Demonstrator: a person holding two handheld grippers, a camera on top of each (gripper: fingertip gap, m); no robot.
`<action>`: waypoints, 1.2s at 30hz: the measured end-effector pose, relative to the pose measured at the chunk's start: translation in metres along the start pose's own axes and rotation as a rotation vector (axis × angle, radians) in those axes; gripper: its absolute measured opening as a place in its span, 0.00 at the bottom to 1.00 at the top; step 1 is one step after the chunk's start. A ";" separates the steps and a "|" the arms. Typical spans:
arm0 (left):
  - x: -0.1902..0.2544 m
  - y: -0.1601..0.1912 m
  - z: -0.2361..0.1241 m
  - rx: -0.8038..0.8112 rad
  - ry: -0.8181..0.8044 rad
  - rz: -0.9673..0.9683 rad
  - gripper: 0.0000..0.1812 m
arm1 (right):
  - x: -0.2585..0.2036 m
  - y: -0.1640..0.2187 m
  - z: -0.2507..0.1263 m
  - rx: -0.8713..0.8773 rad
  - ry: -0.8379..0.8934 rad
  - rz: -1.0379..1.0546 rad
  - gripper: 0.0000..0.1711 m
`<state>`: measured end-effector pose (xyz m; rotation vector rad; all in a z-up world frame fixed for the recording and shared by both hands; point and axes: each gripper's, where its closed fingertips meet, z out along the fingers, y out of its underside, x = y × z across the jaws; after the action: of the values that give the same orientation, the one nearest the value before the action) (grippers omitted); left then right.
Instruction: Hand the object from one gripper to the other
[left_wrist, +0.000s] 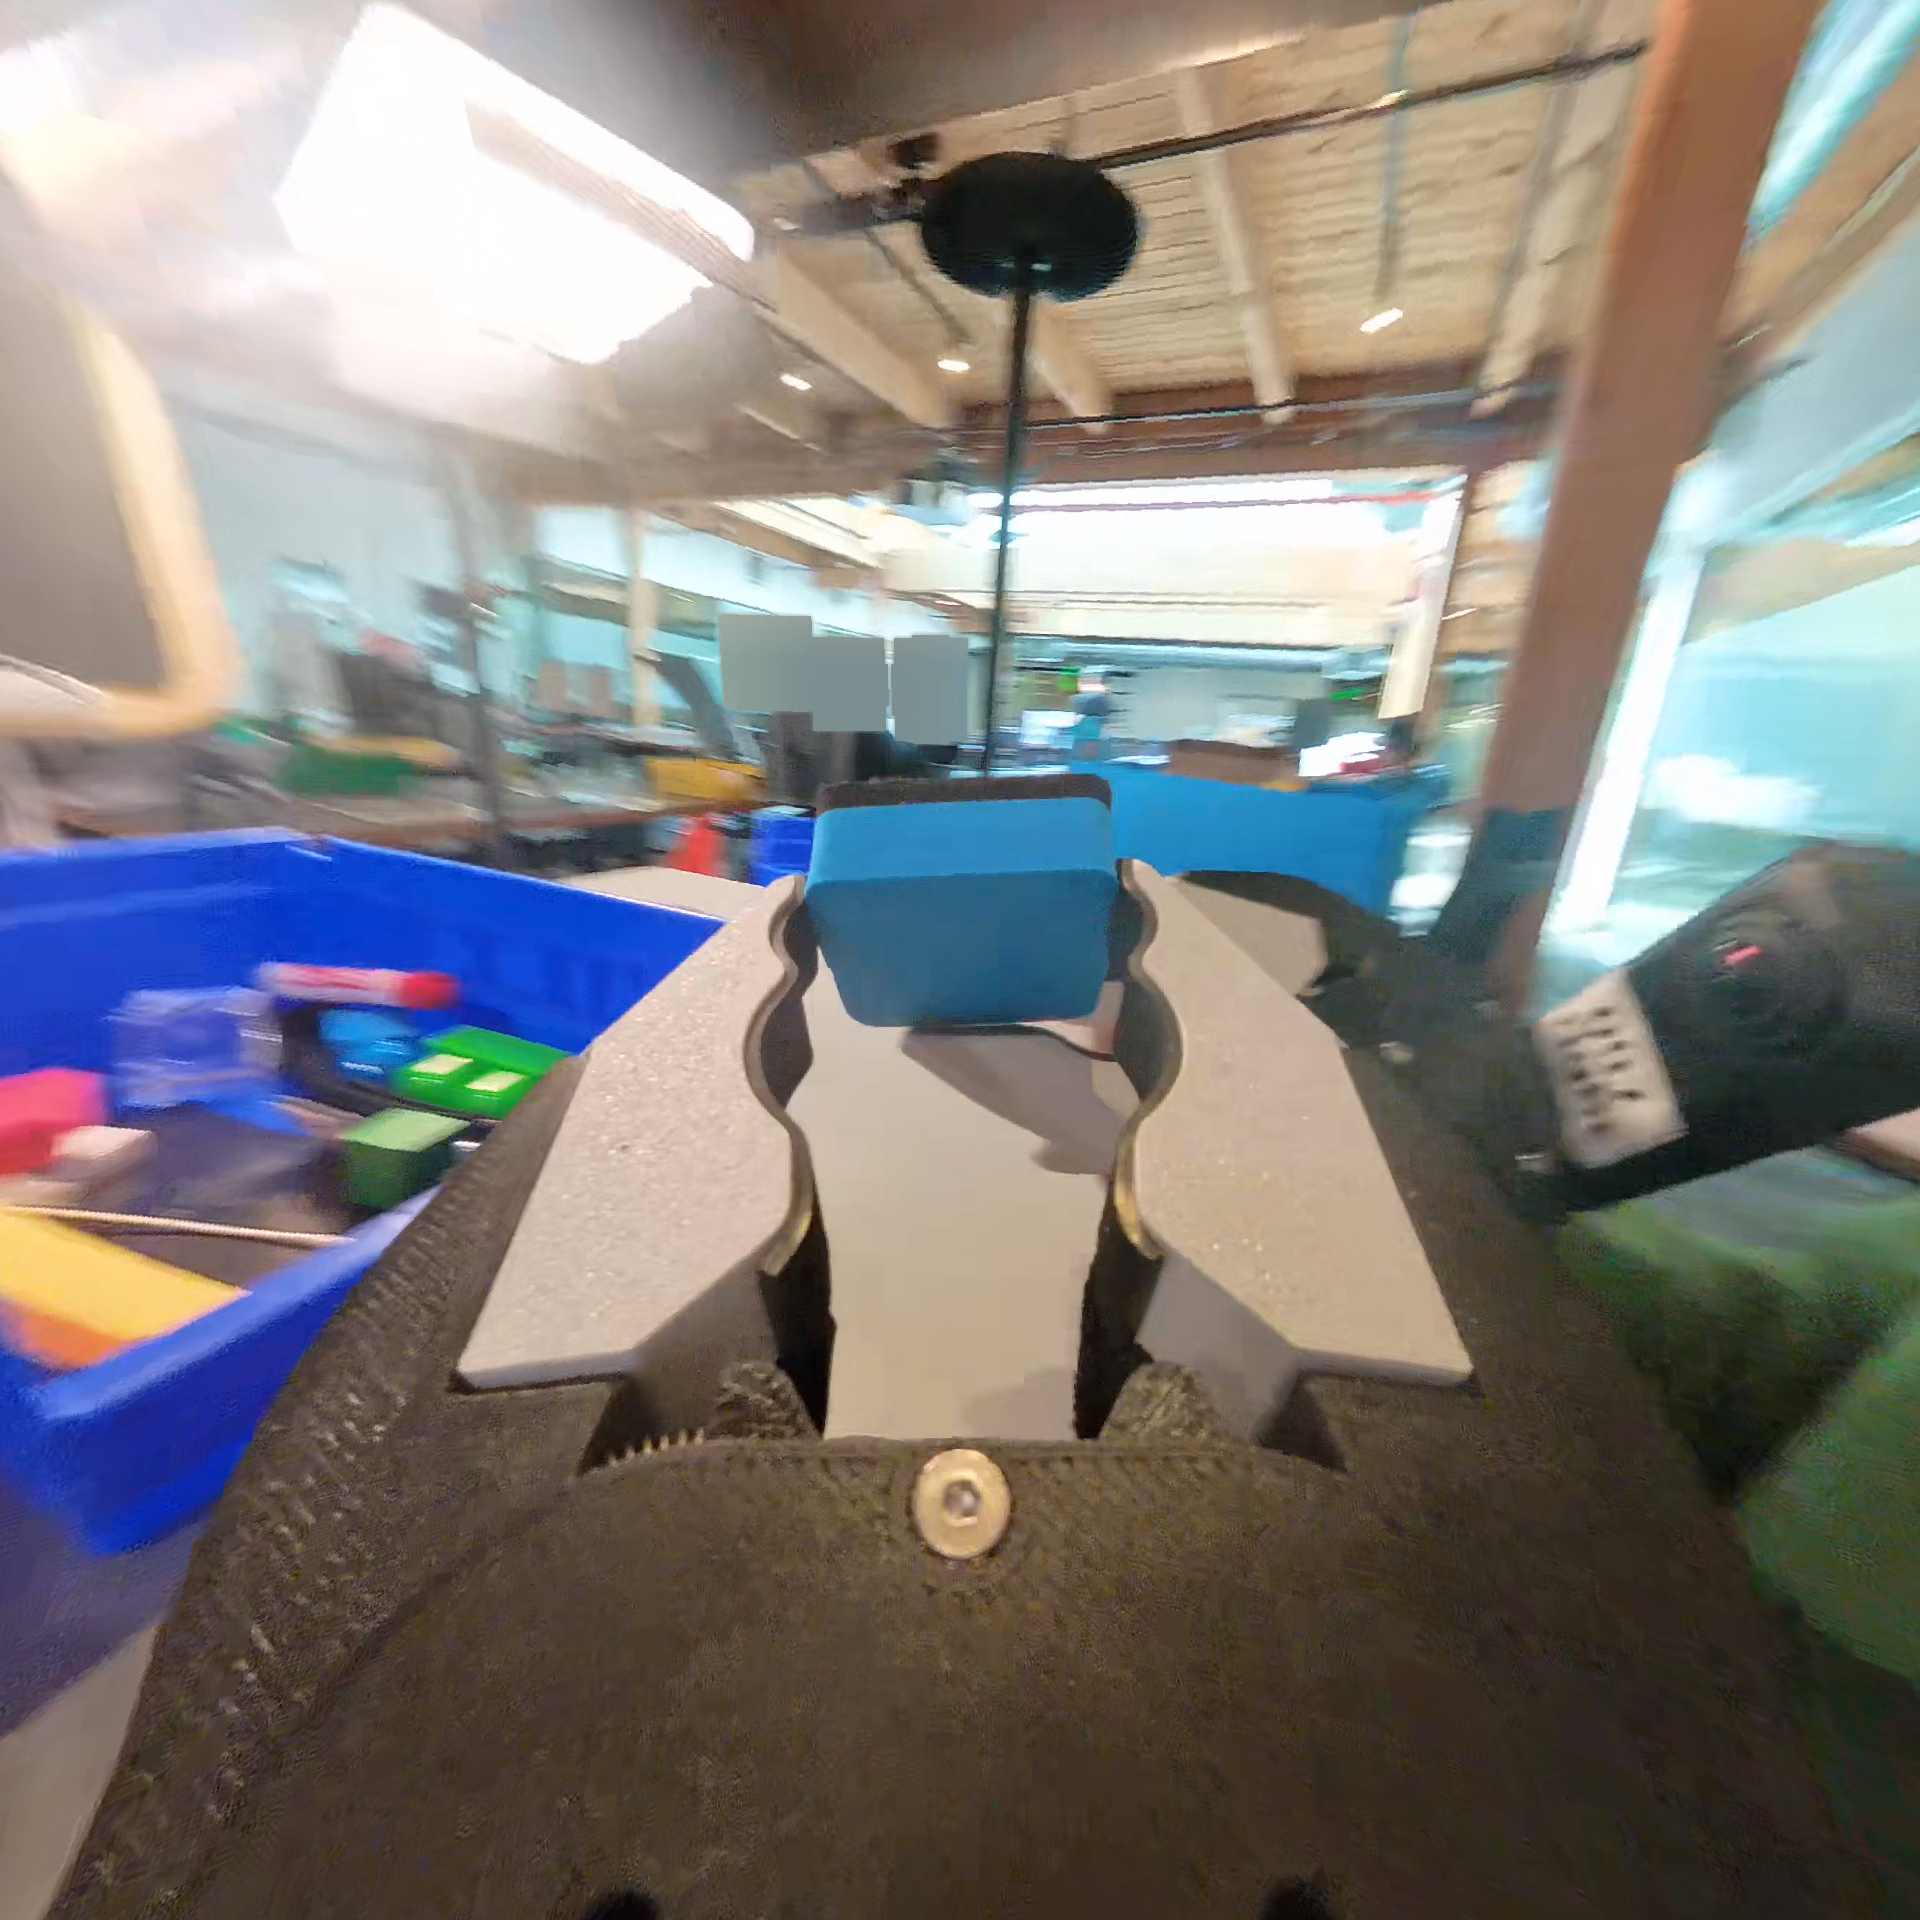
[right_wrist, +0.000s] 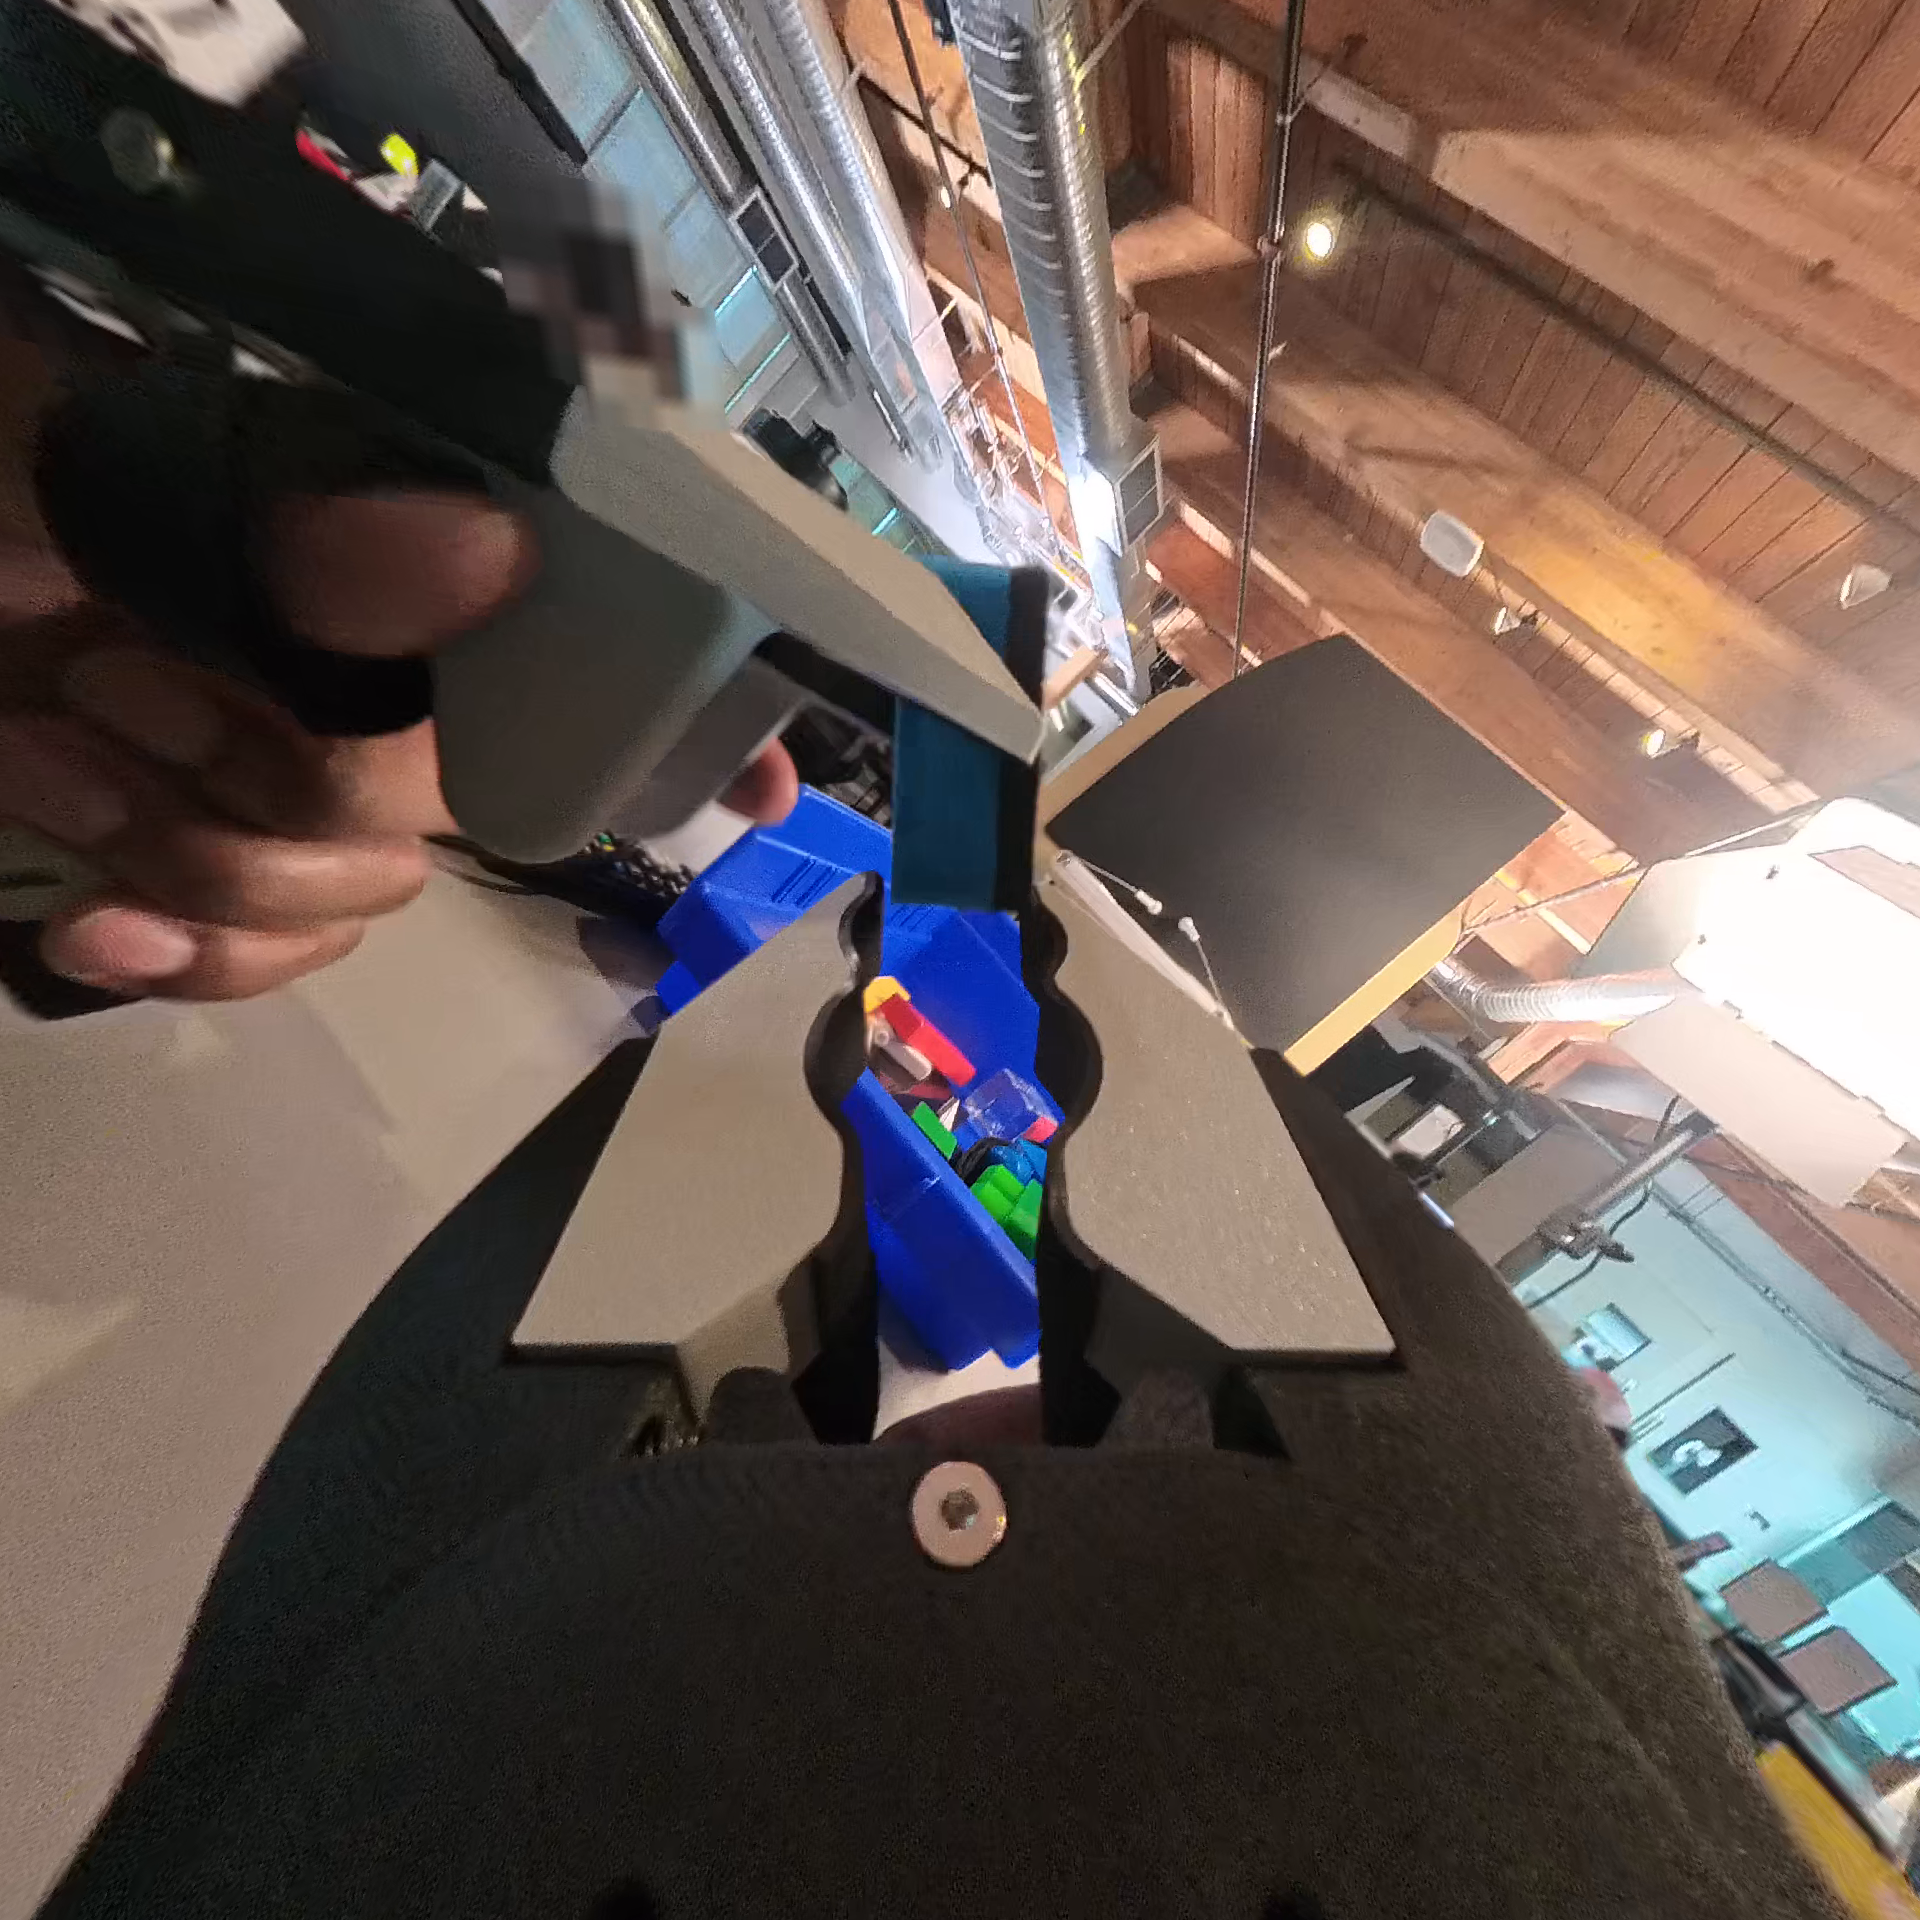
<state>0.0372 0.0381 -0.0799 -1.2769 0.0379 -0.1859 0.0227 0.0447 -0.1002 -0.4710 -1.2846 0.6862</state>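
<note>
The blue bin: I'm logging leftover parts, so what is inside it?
The blue bin holds a jumble of small items: green blocks, a red-capped tube, and red, yellow and blue pieces. The left gripper hides its right part; what lies beneath the pile is covered.

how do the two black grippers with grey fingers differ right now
The left gripper is shut on the teal foam block with a black backing; the right gripper is open and holds nothing. The left gripper's fingers press the block's sides, while the right gripper's fingertips only flank one end of it, contact unclear. Both have the same wavy grey fingers.
</note>
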 end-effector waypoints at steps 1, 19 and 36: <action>-0.008 -0.003 -0.002 0.005 -0.075 0.089 0.31 | 0.001 0.002 0.000 -0.009 -0.007 0.028 0.16; -0.037 0.018 -0.004 -0.245 -0.477 0.985 0.31 | 0.001 -0.018 -0.010 0.112 -0.296 0.638 0.29; -0.023 0.033 0.005 -0.276 -0.386 1.022 0.30 | 0.005 0.017 0.001 -0.067 -0.130 0.406 0.13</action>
<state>0.0186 0.0556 -0.1116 -1.4007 0.3830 0.9680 0.0185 0.0602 -0.1080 -0.7643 -1.3505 1.0277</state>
